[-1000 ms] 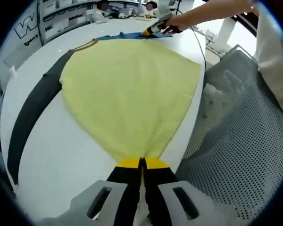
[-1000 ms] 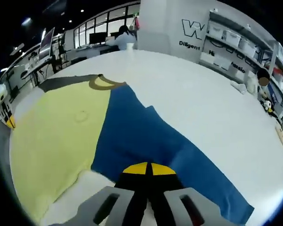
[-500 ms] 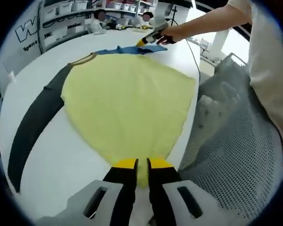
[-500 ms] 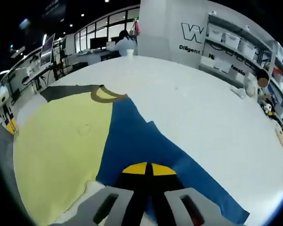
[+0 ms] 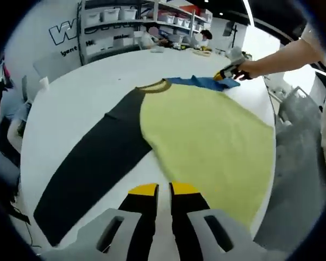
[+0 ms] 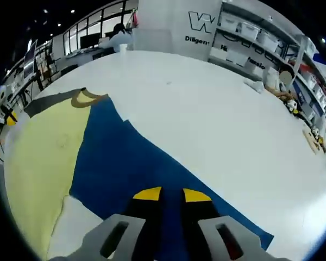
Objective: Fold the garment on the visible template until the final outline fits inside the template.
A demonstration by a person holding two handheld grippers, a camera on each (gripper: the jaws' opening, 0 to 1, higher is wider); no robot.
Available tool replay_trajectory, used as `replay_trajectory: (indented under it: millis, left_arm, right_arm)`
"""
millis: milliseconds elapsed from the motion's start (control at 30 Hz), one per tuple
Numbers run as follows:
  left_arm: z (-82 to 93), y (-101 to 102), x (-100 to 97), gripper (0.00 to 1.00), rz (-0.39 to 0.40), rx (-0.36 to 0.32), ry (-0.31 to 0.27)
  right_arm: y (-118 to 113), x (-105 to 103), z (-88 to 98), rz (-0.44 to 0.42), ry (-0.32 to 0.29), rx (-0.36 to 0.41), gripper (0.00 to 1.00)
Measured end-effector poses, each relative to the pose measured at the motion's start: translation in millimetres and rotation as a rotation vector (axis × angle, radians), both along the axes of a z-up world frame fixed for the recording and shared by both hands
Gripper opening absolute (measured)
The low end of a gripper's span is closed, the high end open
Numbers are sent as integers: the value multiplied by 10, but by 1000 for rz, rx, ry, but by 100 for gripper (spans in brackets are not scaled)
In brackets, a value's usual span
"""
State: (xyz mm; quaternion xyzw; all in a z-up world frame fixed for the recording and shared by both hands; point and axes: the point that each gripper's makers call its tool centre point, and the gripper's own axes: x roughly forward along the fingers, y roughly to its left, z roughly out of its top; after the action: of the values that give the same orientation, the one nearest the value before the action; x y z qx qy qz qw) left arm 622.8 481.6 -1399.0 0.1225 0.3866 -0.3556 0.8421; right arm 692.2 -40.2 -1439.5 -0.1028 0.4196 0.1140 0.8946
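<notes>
A long-sleeved shirt lies flat on the white table. It has a yellow body, a black sleeve, a blue sleeve and a tan collar. My left gripper is open just above the body's near edge, with bare table between its jaws. In the right gripper view the blue sleeve runs under my right gripper, which is open with blue cloth in the gap. The yellow body and collar lie to its left. The right gripper also appears at the far sleeve.
A person's hand and arm reach in from the right. The table edge and a grey mesh surface lie on the right. Shelves with white bins stand behind the table. Small objects sit at its far side.
The left gripper let go of the yellow hem, opened and swung toward the black sleeve. The right gripper went from shut to open over the blue sleeve.
</notes>
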Motion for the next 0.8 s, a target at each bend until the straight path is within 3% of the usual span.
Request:
replay_trajectory:
  millis: [133,367,567,633,700,800]
  left_arm:
    - [-48,194,366,19,77,21,-22]
    - [-146,423,907,15,166,57,-4]
    - [-145,91,1141,17,99,42,-2]
    - [-169,-6,1220,20,73,46,-8]
    - [-196,-40,1307,26,29,91,-31]
    - [-228,-95,1340,31,-3,110,-6]
  right_arm:
    - [-113,16,16,-34,-14,16,9]
    - [-236,134,10,-66,-23,27,2]
    - [-169,139,13,-31,-9,26,6]
    - [-119,193,45,39,-37,8,18]
    - [-30,223,57,113,-41,11,22]
    - [100,243,40,162,-13,88,28]
